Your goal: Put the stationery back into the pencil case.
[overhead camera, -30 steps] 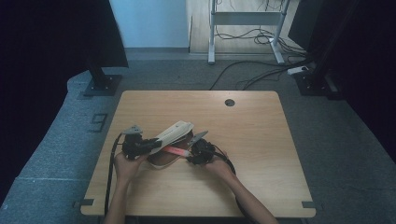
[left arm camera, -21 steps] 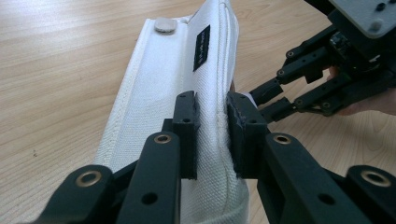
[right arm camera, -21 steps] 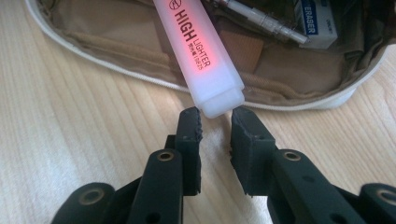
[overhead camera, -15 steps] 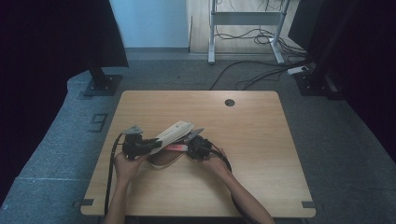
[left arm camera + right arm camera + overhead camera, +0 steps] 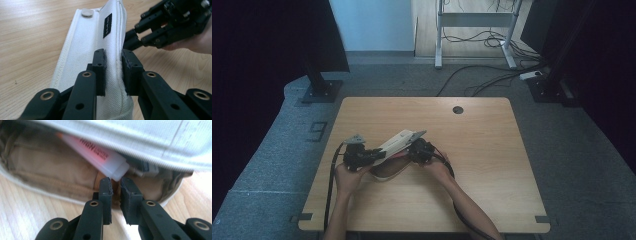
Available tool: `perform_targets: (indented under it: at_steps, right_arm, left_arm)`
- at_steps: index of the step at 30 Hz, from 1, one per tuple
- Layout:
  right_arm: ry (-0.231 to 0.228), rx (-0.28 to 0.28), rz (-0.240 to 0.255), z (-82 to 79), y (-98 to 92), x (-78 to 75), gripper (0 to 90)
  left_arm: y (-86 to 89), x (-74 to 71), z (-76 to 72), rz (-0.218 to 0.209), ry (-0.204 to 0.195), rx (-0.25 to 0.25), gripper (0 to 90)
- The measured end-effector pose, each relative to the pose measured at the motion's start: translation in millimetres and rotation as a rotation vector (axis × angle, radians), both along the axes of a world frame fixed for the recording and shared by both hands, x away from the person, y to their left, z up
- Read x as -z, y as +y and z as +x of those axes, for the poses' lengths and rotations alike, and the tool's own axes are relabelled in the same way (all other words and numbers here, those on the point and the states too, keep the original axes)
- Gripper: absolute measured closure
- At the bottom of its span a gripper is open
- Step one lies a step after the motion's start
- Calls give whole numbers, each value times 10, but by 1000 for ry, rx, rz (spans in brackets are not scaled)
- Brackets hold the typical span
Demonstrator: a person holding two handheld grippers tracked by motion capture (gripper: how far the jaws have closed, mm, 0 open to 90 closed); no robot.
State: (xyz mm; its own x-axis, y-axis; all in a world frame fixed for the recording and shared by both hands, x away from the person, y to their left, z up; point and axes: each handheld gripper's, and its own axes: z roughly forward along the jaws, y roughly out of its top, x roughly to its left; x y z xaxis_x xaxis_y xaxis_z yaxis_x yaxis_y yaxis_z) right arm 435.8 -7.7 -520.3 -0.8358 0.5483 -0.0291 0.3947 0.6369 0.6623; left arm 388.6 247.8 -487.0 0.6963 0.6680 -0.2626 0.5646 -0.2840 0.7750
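left tongs clench the white pouch flap; right tongs, just closing, nearly clenched and empty, face a pink tube inside, above the surface.

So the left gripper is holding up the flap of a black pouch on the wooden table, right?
Not quite: the pouch is white, not black, as the left gripper view shows. The left gripper does hold its flap, over the wooden table.
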Motion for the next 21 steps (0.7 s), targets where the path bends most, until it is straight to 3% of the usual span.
perform_targets:
  at_steps: [12,21]
  right_arm:
    - [7,12,28,70,-5,-54,727]
    - [9,26,49,61,-104,-83,692]
  left_arm:
    - [-14,13,0,5,15,19,723]
    - [-83,44,-23,51,20,69,640]
